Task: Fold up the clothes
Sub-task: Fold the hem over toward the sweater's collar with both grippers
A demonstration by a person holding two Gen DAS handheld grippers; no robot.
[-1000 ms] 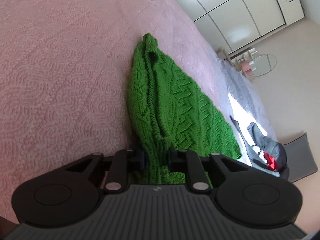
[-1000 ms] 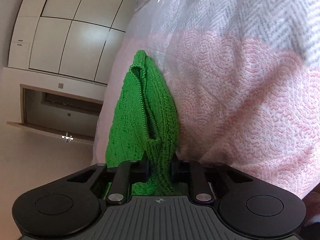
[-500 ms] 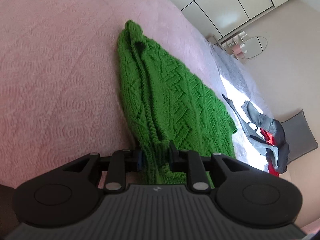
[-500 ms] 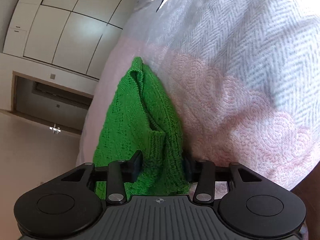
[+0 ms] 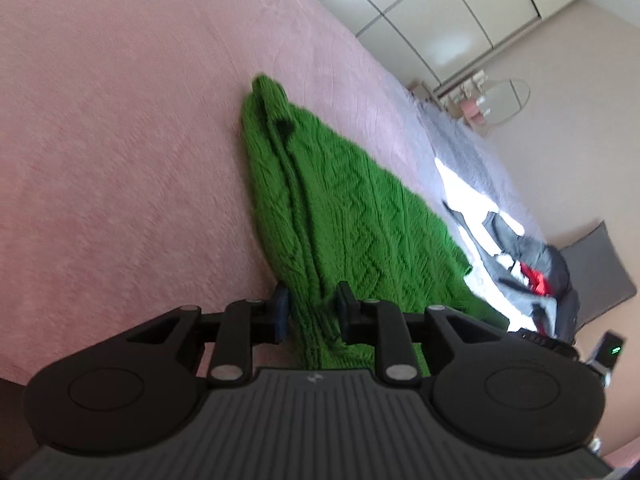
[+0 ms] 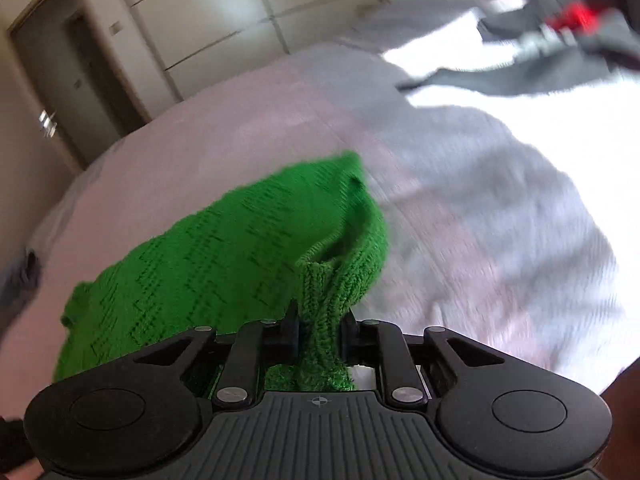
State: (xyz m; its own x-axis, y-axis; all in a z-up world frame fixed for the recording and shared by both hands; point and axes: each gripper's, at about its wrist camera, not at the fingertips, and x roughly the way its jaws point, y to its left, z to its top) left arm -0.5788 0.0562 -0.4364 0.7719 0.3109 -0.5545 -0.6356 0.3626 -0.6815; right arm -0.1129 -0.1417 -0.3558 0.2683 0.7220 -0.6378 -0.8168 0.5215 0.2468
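Note:
A bright green cable-knit sweater (image 5: pixel 340 216) hangs stretched above a pink quilted bedspread (image 5: pixel 120 128). My left gripper (image 5: pixel 312 308) is shut on a bunched edge of the knit, which runs away from it to a far folded corner. In the right wrist view the same green sweater (image 6: pixel 248 256) spreads to the left, and my right gripper (image 6: pixel 320 324) is shut on a ribbed edge of it. The part of the knit inside each pair of jaws is hidden.
A heap of grey and red clothes (image 5: pixel 528 276) lies on the sunlit part of the bed, also seen as clothes (image 6: pixel 568 40) at the top right. White wardrobe doors (image 5: pixel 460 12) and a round mirror (image 5: pixel 504 100) stand behind. A grey cushion (image 5: pixel 592 272) sits at the right.
The right gripper has swung sharply, so its view now looks across the bed toward the clothes heap and is blurred. The sweater now spreads wide to its left. The left view shifted slightly.

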